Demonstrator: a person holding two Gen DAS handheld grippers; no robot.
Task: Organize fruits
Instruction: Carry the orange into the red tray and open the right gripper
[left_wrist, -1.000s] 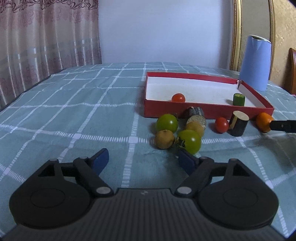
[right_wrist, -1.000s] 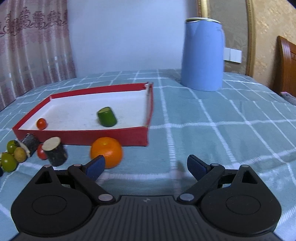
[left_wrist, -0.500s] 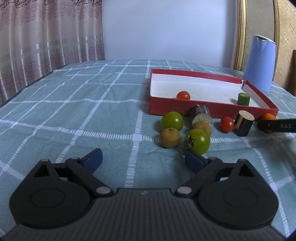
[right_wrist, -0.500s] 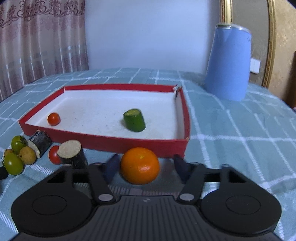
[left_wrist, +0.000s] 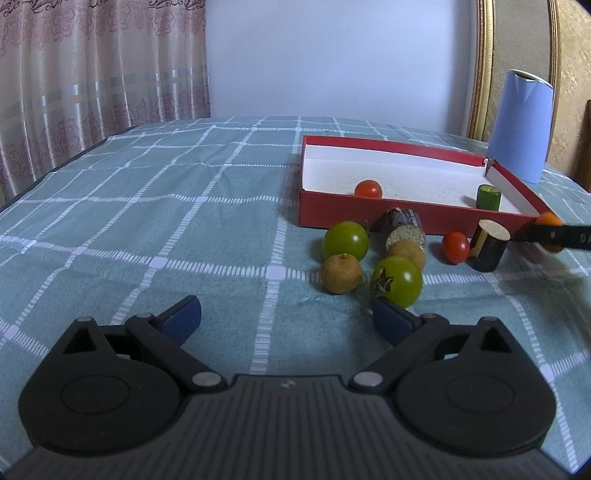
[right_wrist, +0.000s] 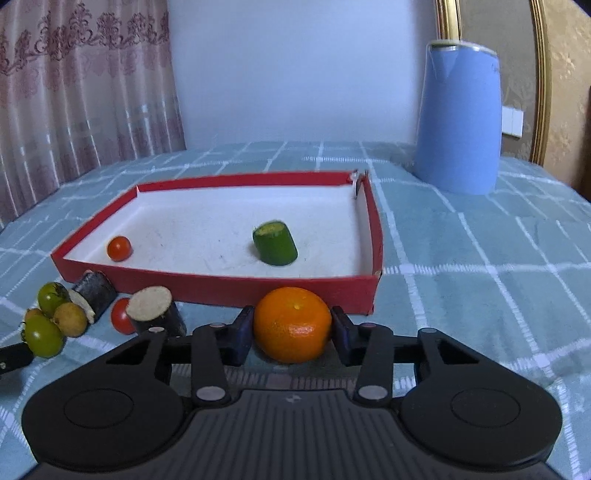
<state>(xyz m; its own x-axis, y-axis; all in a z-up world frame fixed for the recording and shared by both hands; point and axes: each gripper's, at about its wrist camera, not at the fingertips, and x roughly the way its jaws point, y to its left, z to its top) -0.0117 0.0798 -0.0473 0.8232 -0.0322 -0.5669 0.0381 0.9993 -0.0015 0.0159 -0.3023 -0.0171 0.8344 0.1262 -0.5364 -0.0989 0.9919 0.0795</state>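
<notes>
My right gripper is shut on an orange, held just in front of the red tray. The tray holds a cherry tomato and a green cucumber piece. My left gripper is open and empty, low over the cloth. Ahead of it lie two green tomatoes, two brown longans, a red tomato and two dark cut cylinders. The orange and a right finger show at the far right of the left wrist view.
A blue jug stands behind the tray on the right. The table has a teal checked cloth. Curtains hang at the left, beyond the table edge.
My right gripper moved forward around the orange, closed on it and lifted slightly. My left gripper drew back and rose a little, still open.
</notes>
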